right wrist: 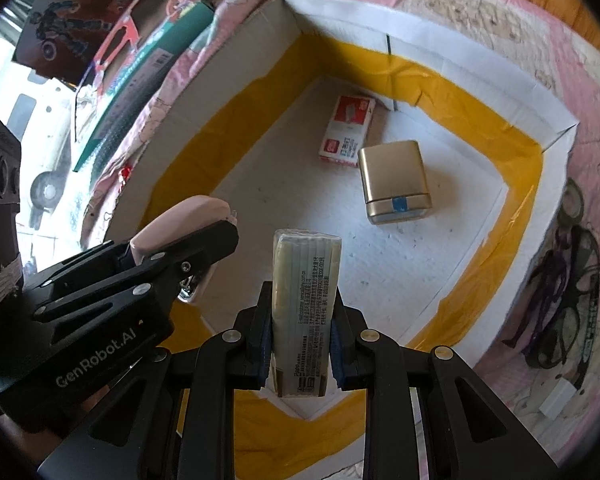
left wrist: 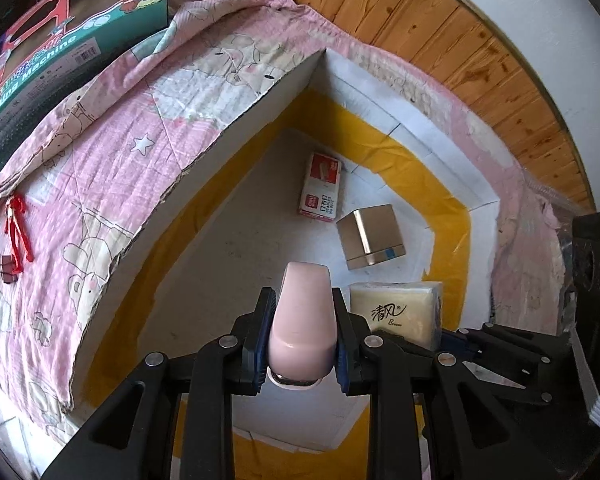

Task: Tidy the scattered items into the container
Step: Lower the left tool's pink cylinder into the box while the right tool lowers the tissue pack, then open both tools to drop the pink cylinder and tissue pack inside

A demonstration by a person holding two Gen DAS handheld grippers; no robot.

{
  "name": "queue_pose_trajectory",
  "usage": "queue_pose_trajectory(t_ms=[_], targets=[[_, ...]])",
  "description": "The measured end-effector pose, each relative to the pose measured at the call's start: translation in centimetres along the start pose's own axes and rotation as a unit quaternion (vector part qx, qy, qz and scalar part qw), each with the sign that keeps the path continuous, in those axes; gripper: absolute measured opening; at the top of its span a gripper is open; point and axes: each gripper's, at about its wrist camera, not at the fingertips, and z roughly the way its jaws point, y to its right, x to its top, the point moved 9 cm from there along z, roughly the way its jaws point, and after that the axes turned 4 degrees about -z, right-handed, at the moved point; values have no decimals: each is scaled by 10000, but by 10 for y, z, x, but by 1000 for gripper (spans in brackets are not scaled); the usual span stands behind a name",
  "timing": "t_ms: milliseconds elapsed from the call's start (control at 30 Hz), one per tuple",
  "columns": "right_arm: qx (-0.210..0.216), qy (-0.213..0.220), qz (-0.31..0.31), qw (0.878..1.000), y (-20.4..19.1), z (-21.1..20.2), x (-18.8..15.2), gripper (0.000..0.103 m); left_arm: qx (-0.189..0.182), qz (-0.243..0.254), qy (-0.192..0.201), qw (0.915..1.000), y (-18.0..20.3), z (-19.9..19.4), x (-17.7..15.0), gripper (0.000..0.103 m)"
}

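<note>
Pinched between the blue pads of the left claw [left wrist: 302, 344], a pale pink stapler-like item [left wrist: 303, 320] stands nose-forward, its metal base showing just under the pink shell. It hangs above the near part of the open cardboard box [left wrist: 260, 108], not touching the floor of it as far as the left wrist view shows. Beside it, the right claw [right wrist: 300, 344] is clamped on a wrapped tissue pack [right wrist: 304, 304], held on edge with its printed side facing the camera; the same pack appears in the left view just right of the pink item, yellowish with a printed logo.

Both held items sit over the box, whose white inner walls carry a broad band of yellow tape [right wrist: 480, 92]. Lying on the box floor are a red-and-white staple box [right wrist: 346, 130] toward the far corner and, just beside it though apart, a gold rectangular case [right wrist: 396, 176] with a small blue mark on its lower edge.

Around the box lies a pink quilt [left wrist: 100, 184] printed with bears and stars. On it, left of the box, rest a red cord [left wrist: 18, 228] and a small binder clip [left wrist: 6, 268]. Farther off sits a green toy carton [left wrist: 60, 32]. To the right of the box, dark-framed glasses [right wrist: 560, 300] lie on the quilt. Wooden panelling [left wrist: 440, 12] stands behind.
</note>
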Motion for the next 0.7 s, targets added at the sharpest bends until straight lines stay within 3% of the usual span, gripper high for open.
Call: queue_pose_trajectory(t_ms=[333, 700], targets=[[-60, -197, 110, 9997, 8, 10, 6, 25, 396, 138, -297, 9987, -10, 23, 6, 27], [-264, -257, -7, 9993, 11, 15, 11, 25, 439, 136, -488, 9977, -12, 35, 2, 27]])
